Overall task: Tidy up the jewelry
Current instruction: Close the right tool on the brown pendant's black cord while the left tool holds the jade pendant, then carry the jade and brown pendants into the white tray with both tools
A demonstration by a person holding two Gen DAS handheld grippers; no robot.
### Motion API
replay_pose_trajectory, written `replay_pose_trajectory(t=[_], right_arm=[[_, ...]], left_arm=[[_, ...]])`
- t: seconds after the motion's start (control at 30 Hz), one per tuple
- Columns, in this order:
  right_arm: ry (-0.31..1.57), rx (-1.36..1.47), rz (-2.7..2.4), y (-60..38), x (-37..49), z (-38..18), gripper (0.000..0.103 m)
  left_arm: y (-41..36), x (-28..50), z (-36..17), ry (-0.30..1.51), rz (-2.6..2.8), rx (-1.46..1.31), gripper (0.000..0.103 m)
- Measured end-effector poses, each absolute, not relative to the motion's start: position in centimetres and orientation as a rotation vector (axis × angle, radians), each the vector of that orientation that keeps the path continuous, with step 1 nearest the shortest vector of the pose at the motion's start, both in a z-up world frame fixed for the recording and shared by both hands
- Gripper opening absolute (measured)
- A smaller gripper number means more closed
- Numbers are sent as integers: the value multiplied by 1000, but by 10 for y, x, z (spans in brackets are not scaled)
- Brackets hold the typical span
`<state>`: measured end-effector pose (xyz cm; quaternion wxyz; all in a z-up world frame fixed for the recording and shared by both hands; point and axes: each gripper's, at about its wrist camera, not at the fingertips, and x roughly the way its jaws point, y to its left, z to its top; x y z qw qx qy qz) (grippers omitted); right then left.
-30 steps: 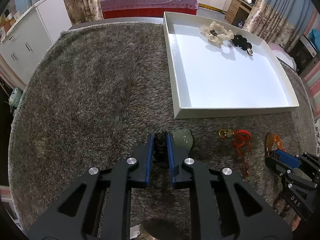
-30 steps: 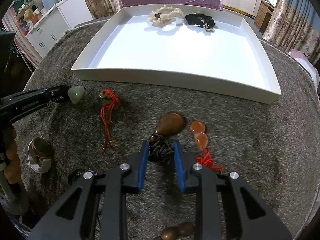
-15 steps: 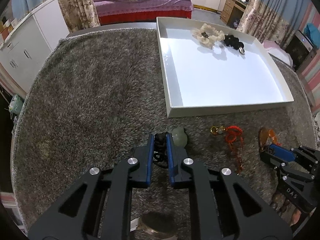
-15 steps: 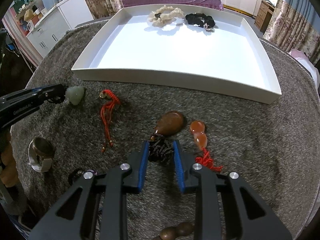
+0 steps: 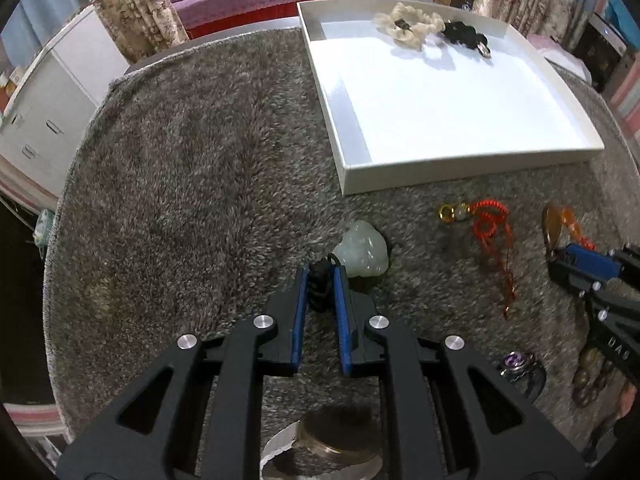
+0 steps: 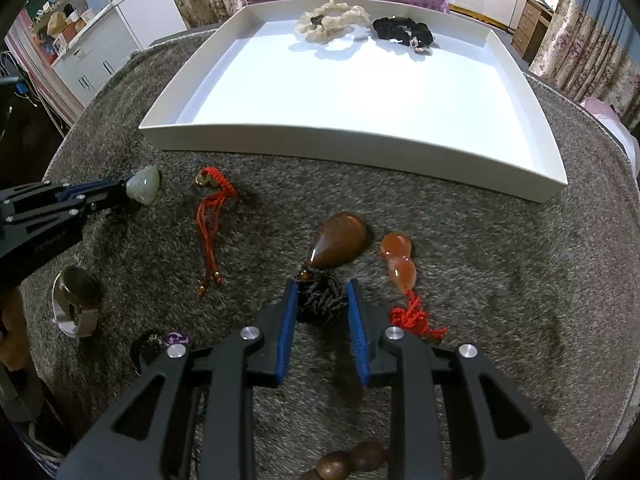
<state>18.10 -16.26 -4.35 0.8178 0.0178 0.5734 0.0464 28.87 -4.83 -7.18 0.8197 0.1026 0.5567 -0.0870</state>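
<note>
Grippers each clamped on a pendant's cord knot, grey shag rug.

Left gripper (image 5: 322,280): blue pads nearly together, pinching the black braided cord (image 5: 320,286) of the pale green carved jade pendant (image 5: 362,250), which lies on the rug (image 5: 192,184) at frame centre, just past the fingertips. Right gripper (image 6: 322,298): jaws narrowly parted, pressed on the dark woven knot (image 6: 321,298) of the brown teardrop stone pendant (image 6: 340,240), centre of its frame. Orange gourd-shaped bead with red tassel (image 6: 398,264) just right of it; red corded charm (image 6: 212,204) to the left. White shallow tray (image 6: 352,144) in upper frame holds a cream scrunchie (image 6: 332,20) and a black scrunchie (image 6: 402,30) at its far edge.
</note>
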Motion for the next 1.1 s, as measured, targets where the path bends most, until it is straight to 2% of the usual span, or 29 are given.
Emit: replay_pose_trajectory(t=[0.47, 1.1], right_arm=[[1207, 26, 100, -162, 180, -40, 25], [1105, 91, 78, -185, 177, 11, 21]], left_arm=[[-50, 293, -74, 1180, -192, 205, 13], [-54, 277, -9, 1069, -235, 96, 13]])
